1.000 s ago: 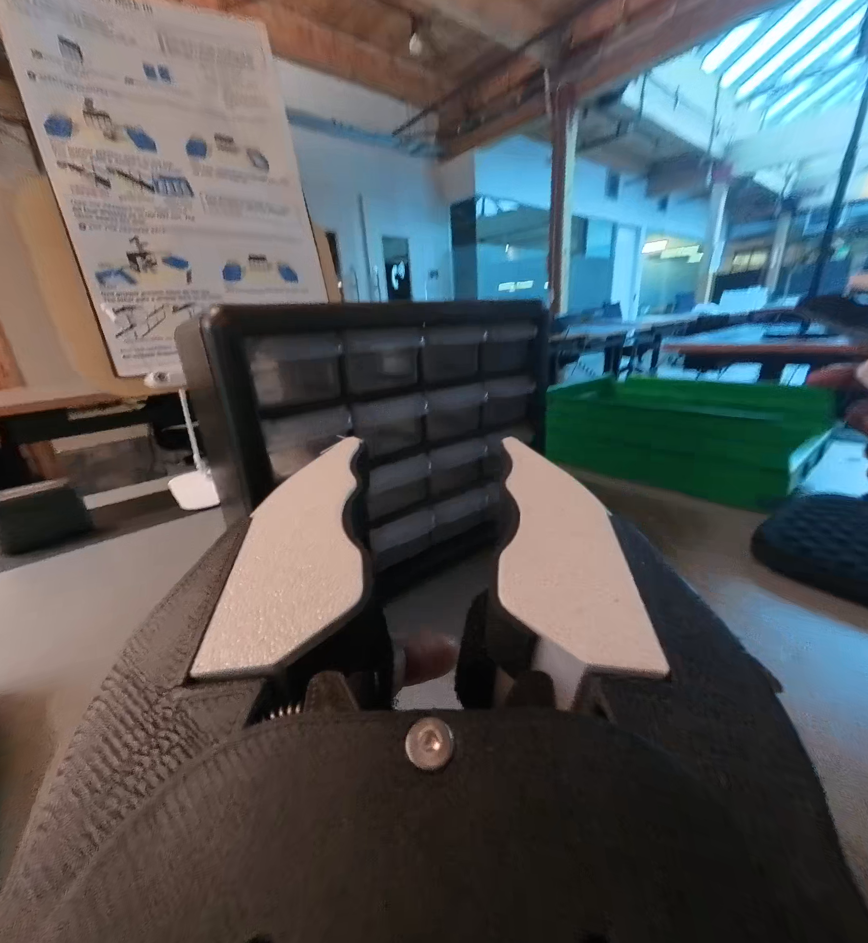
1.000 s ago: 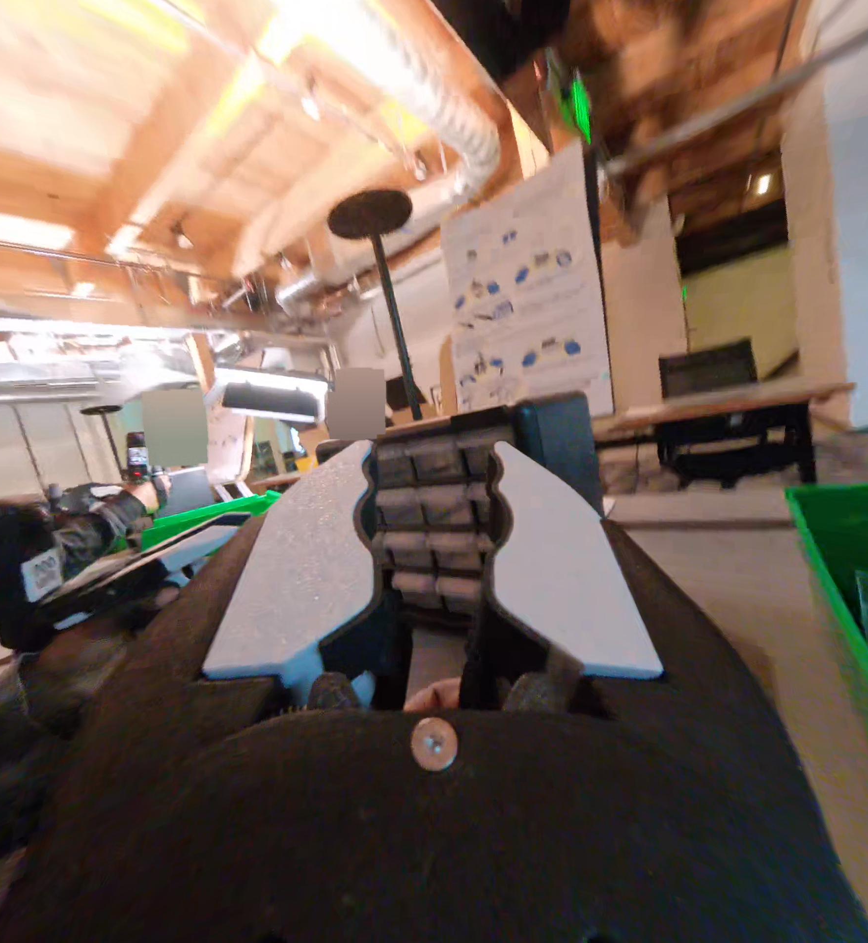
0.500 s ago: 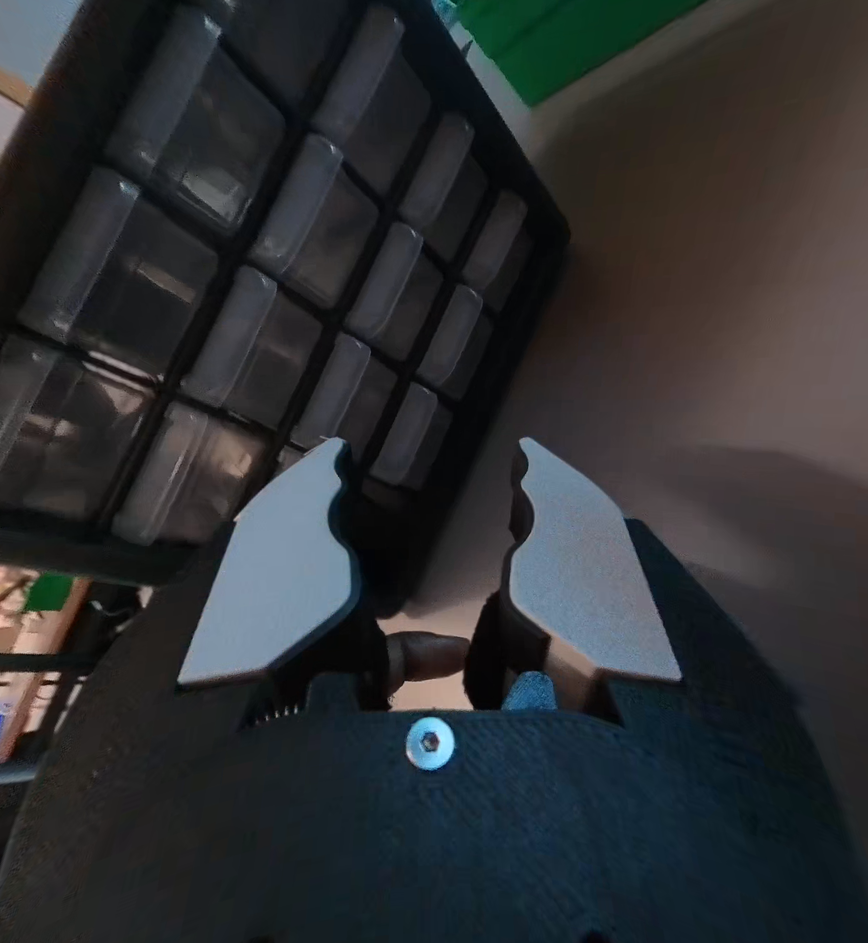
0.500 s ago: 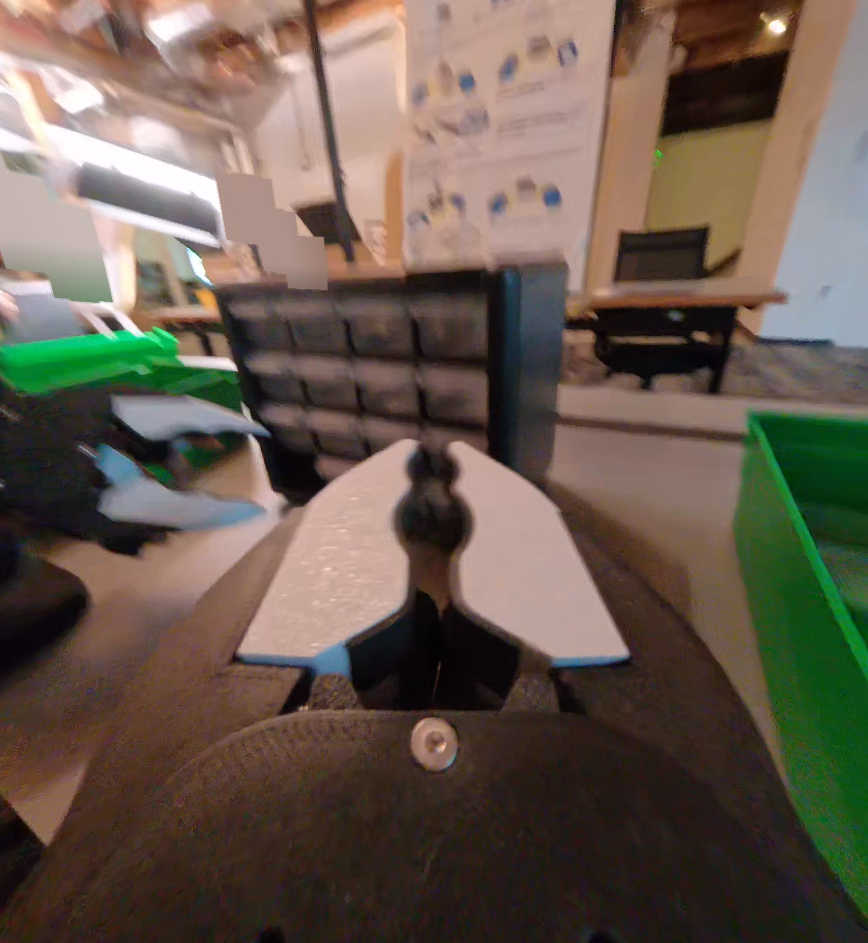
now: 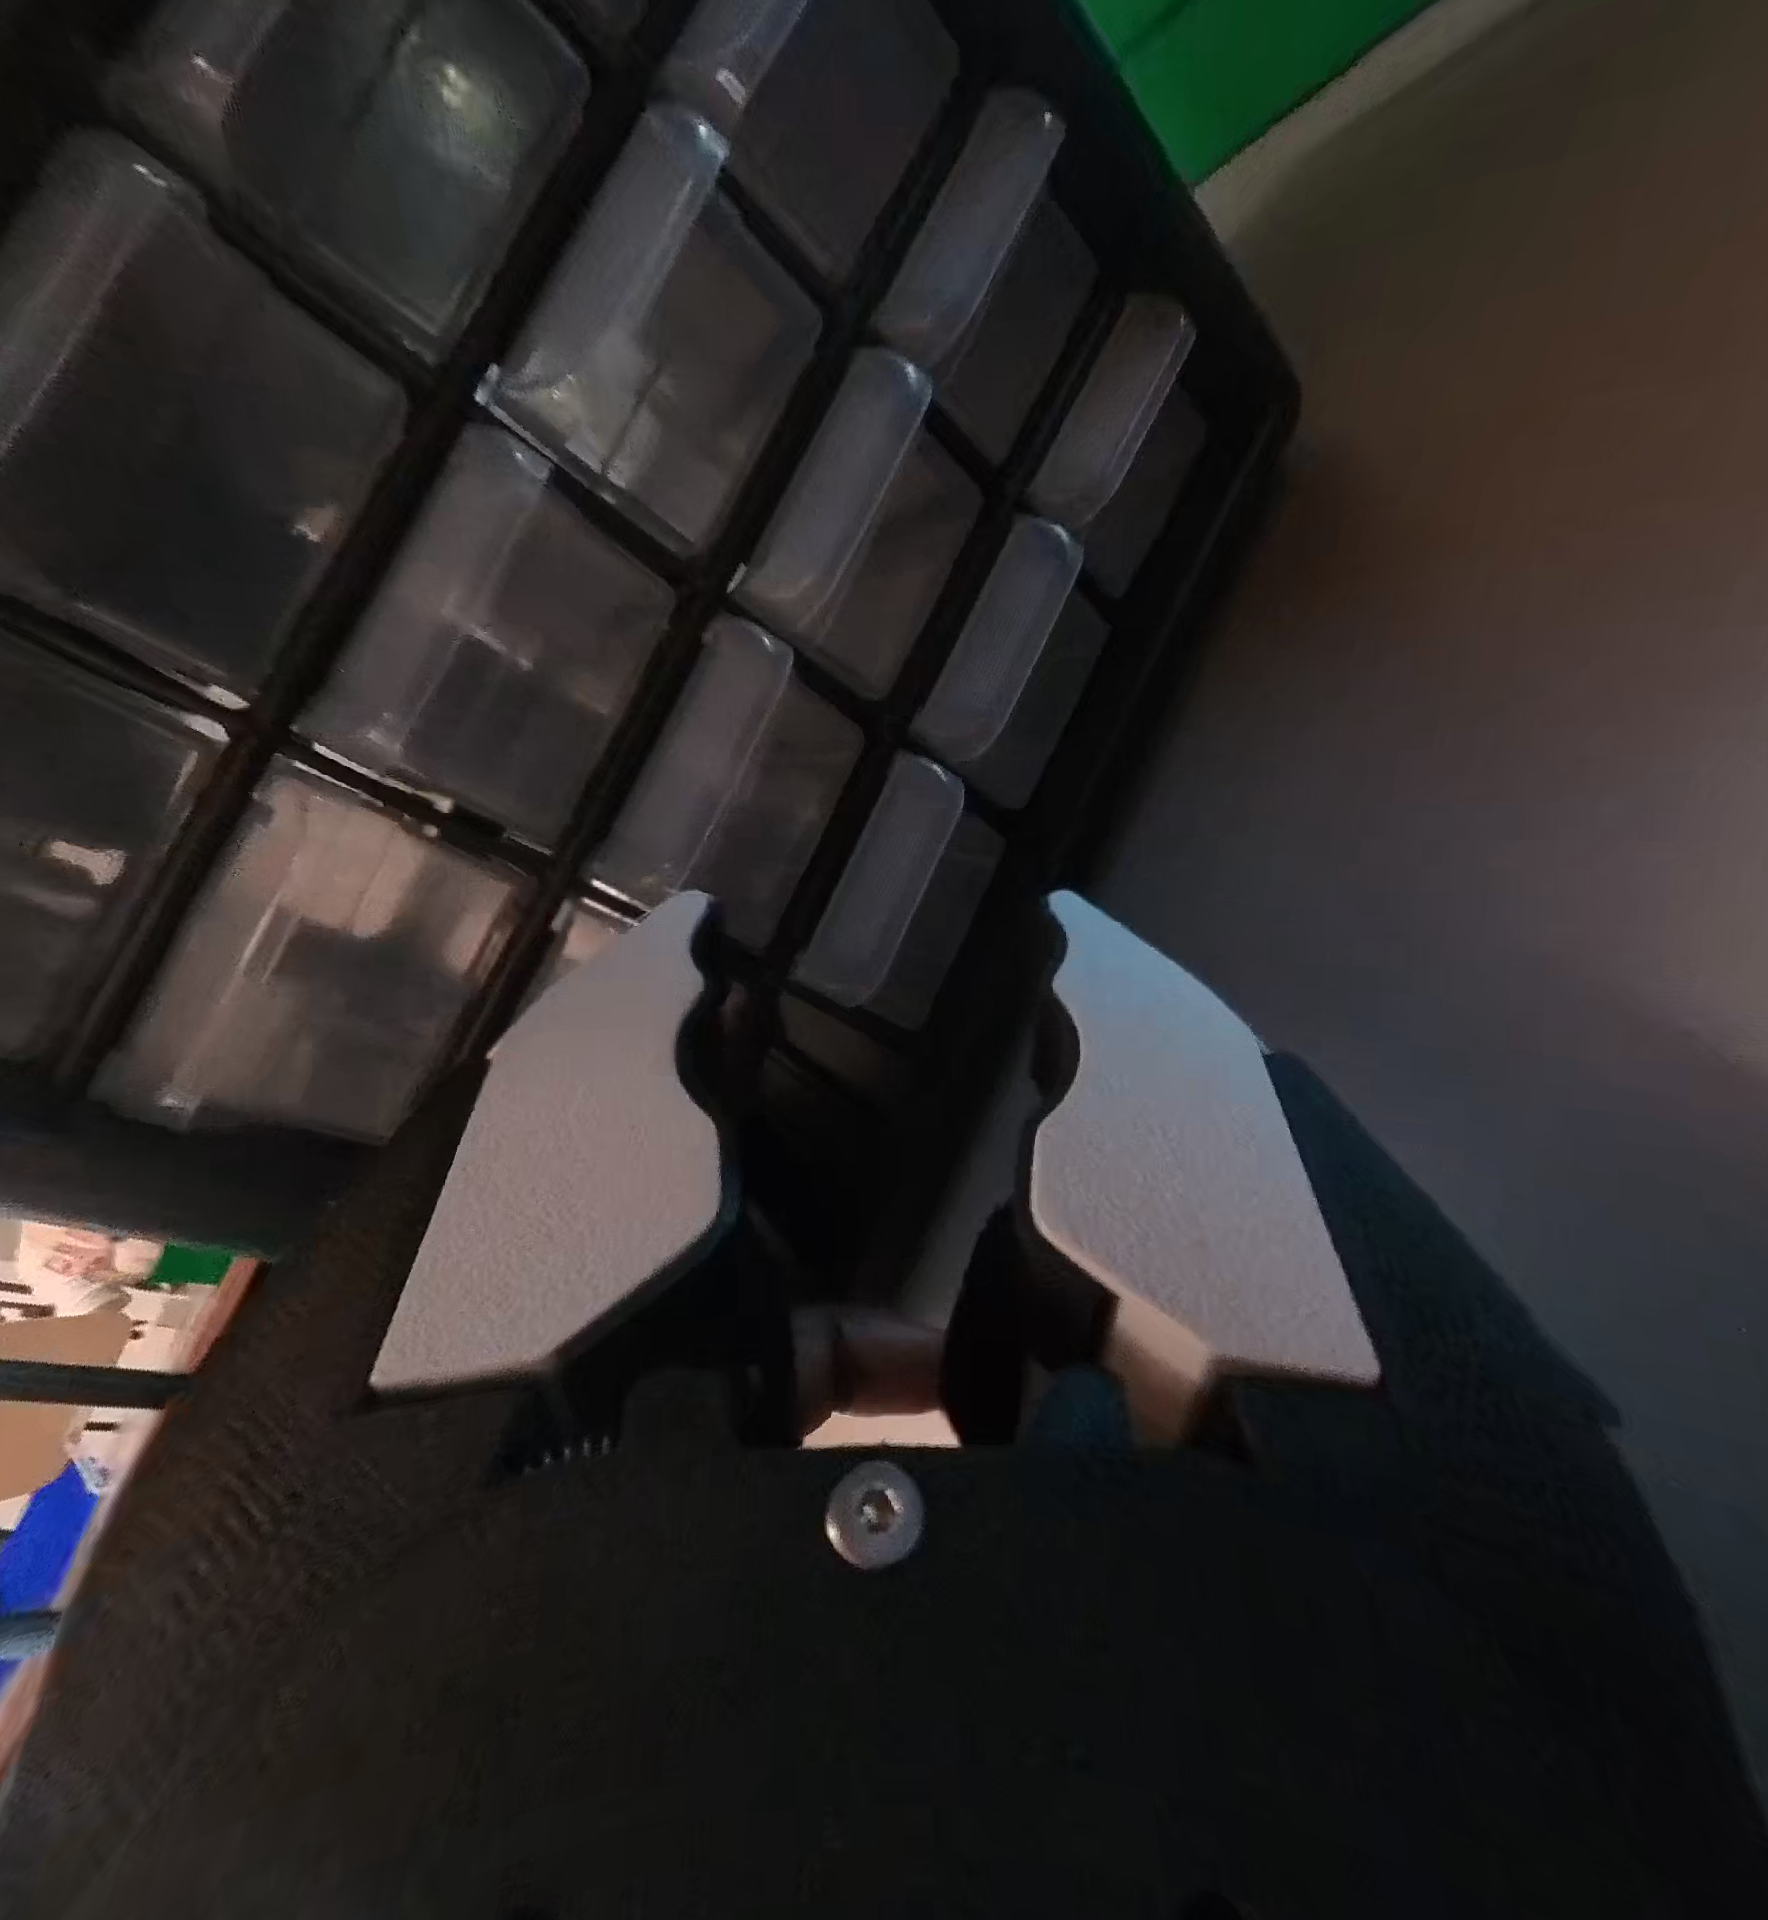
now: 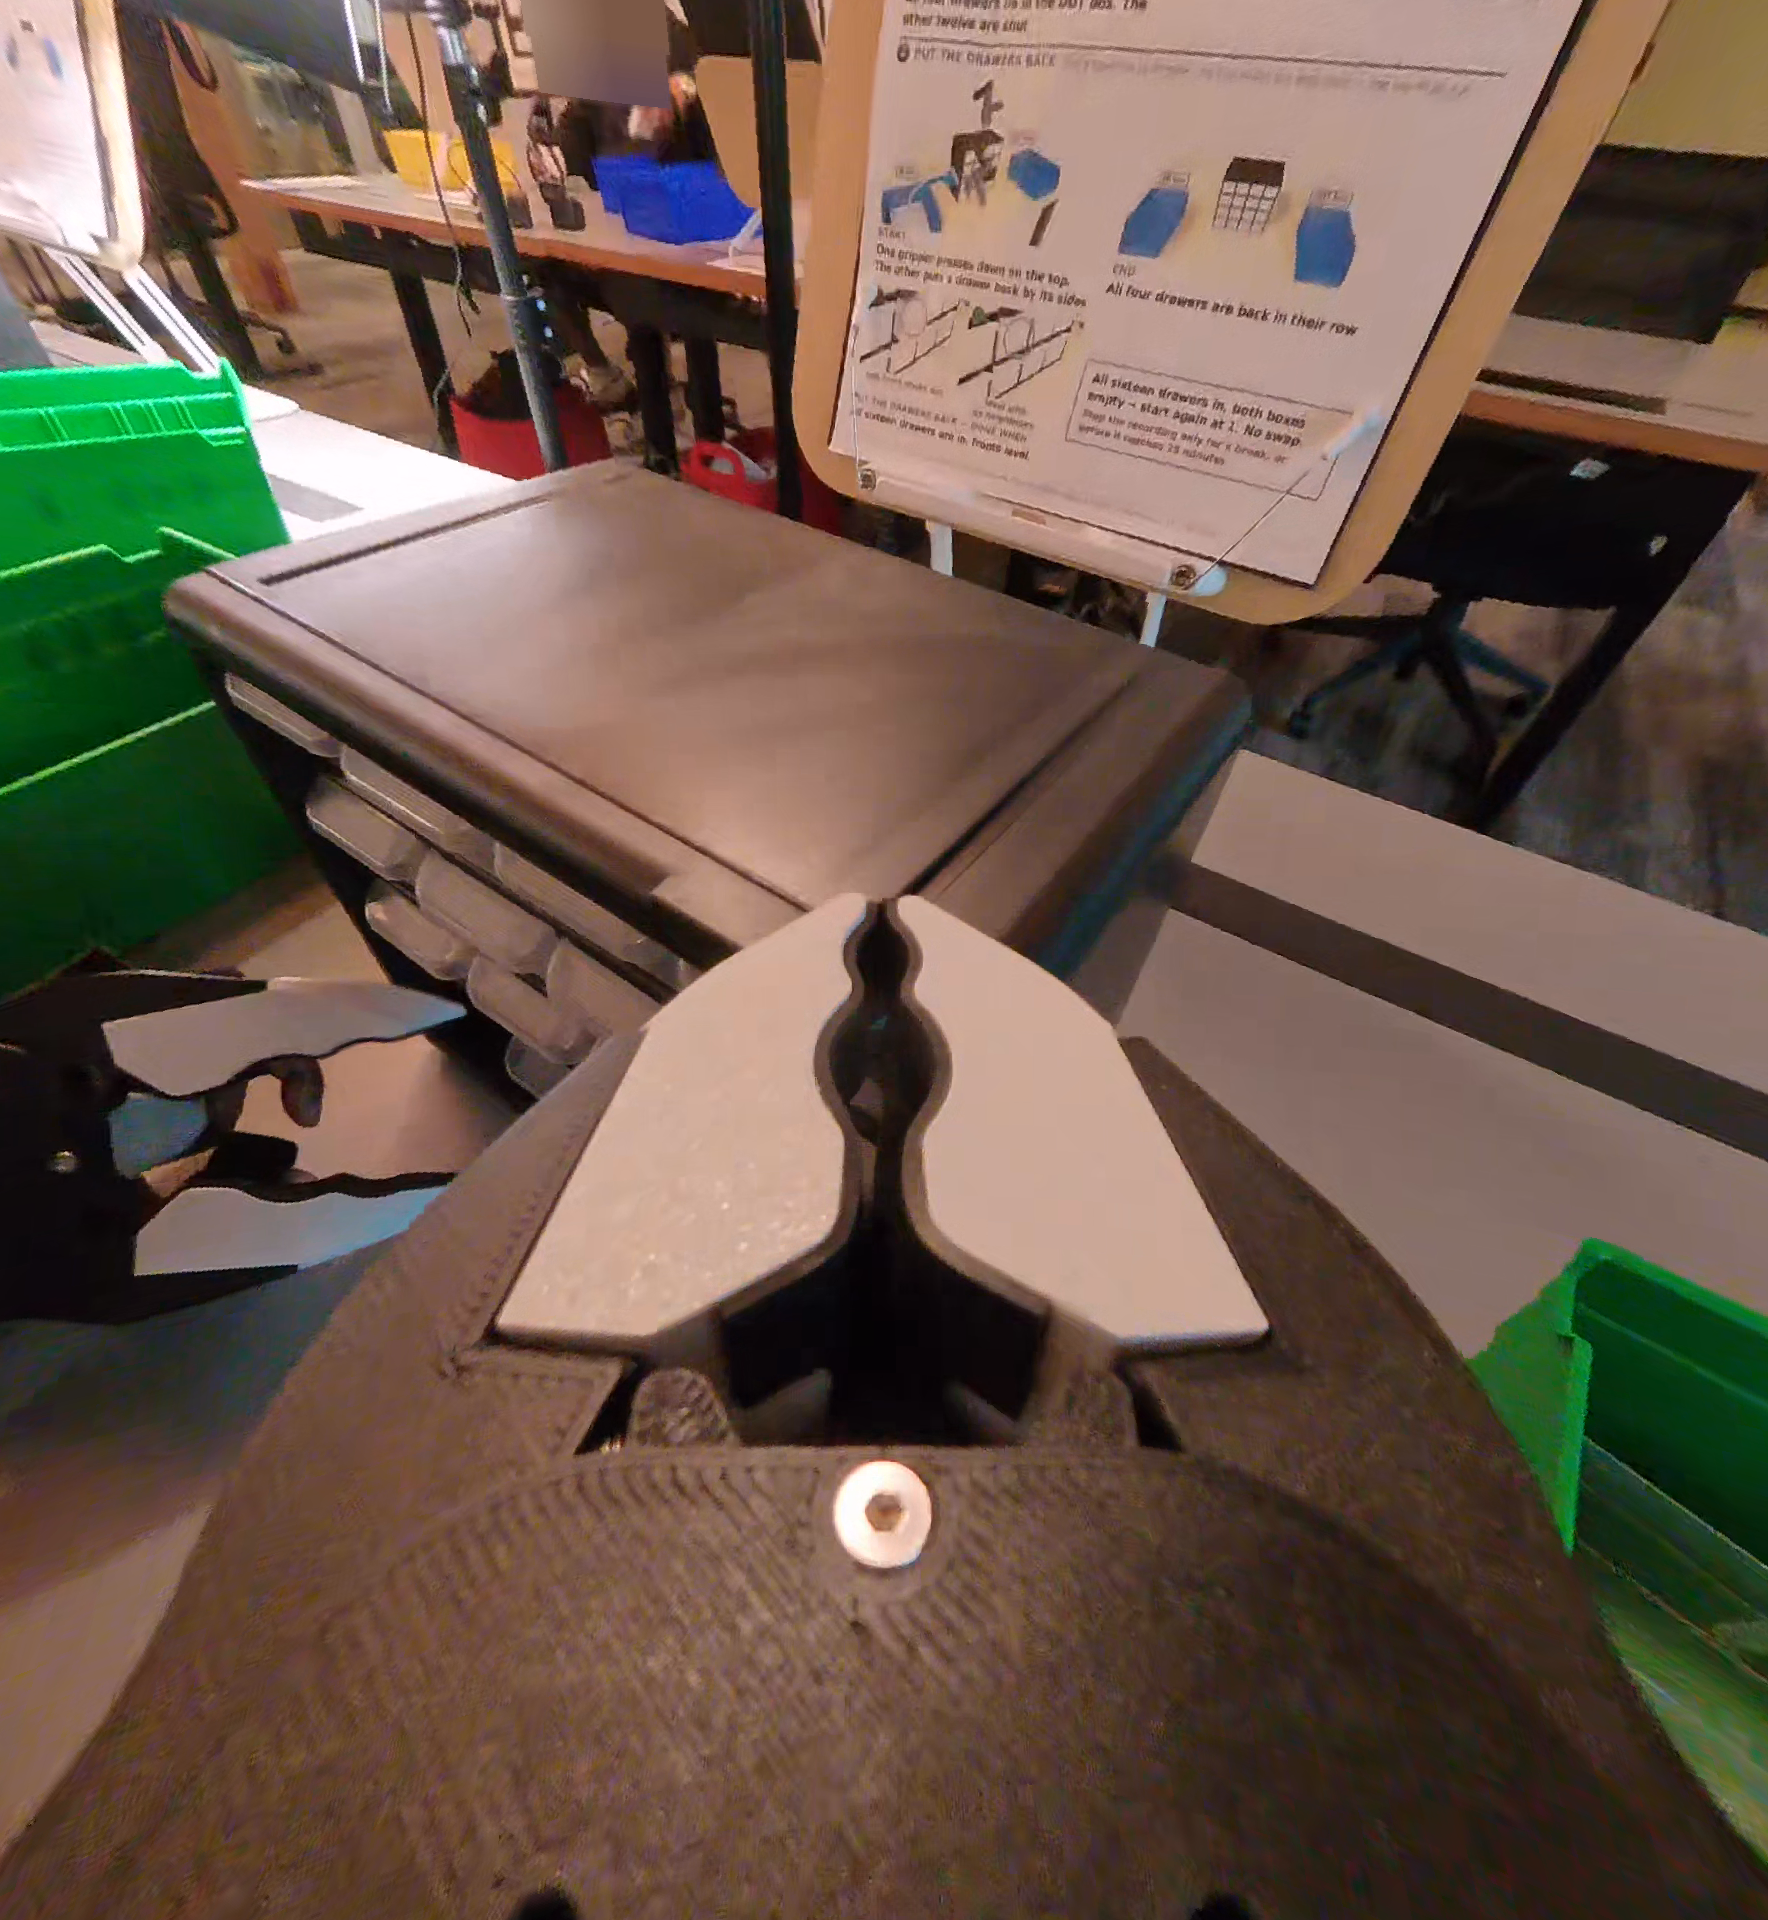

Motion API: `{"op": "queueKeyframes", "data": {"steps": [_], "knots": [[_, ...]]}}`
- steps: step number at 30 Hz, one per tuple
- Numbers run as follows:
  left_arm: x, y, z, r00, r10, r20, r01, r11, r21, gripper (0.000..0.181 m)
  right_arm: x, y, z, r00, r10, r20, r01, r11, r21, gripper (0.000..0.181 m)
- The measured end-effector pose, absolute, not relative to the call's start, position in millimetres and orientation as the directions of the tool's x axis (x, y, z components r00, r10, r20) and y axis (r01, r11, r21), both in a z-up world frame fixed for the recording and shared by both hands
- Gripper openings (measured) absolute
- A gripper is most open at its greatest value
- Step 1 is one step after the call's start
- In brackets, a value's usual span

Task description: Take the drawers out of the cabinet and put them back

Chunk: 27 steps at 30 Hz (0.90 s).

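**Bracing the cabinet, lining up a drawer**

I hold my right gripper (image 6: pixel 885 914), jaws closed and empty, above the cabinet (image 6: pixel 714 665) top, probably to steady it. My left gripper (image 5: pixel 875 914), rolled sideways, gapes open near the bottom-row drawers (image 5: pixel 885 873), all seated.

Cabinet (image 6: pixel 714 686) stood mid-table (image 6: pixel 1482 1122), drawers (image 6: pixel 475 914) all seated in its front face. Left gripper (image 6: pixel 423 1101) sat near that face, low, at left. Right gripper (image 6: pixel 882 914) near the cabinet's right top corner. Bin (image 6: pixel 59 644) left; second bin (image 6: pixel 1690 1455) near right. Instruction board (image 6: pixel 1171 260) behind.
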<state>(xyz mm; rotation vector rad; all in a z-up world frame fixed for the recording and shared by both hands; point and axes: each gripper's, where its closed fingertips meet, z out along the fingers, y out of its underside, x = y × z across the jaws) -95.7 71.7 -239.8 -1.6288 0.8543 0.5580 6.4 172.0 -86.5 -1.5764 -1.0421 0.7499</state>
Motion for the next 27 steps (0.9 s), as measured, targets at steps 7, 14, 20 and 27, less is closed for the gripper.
{"op": "queueKeyframes", "data": {"steps": [7, 14, 20, 27], "knots": [[-105.5, 85.8, -249.0, 0.376, -0.154, -0.914, -0.925, -0.110, -0.362, 0.041, 5.8, 172.0, -86.8, 0.458, 0.885, 0.083, 0.230, -0.028, -0.973, 0.001], [-110.3, 93.9, -248.6, 0.281, -0.121, -0.952, -0.957, -0.113, -0.268, 0.020, 4.5, 172.1, -86.9, 0.447, 0.892, 0.067, 0.224, -0.039, -0.974, 0.001], [-106.1, 90.0, -252.5, 0.221, -0.144, -0.965, -0.973, -0.105, -0.207, 0.012, 4.6, 171.8, -87.0, 0.458, 0.885, 0.084, 0.228, -0.026, -0.973, 0.001], [-80.1, 60.1, -253.0, 0.271, -0.235, -0.933, -0.962, -0.048, -0.268, 0.010, 4.8, 171.7, -87.1, 0.466, 0.878, 0.111, 0.254, -0.013, -0.967, 0.001]]}}
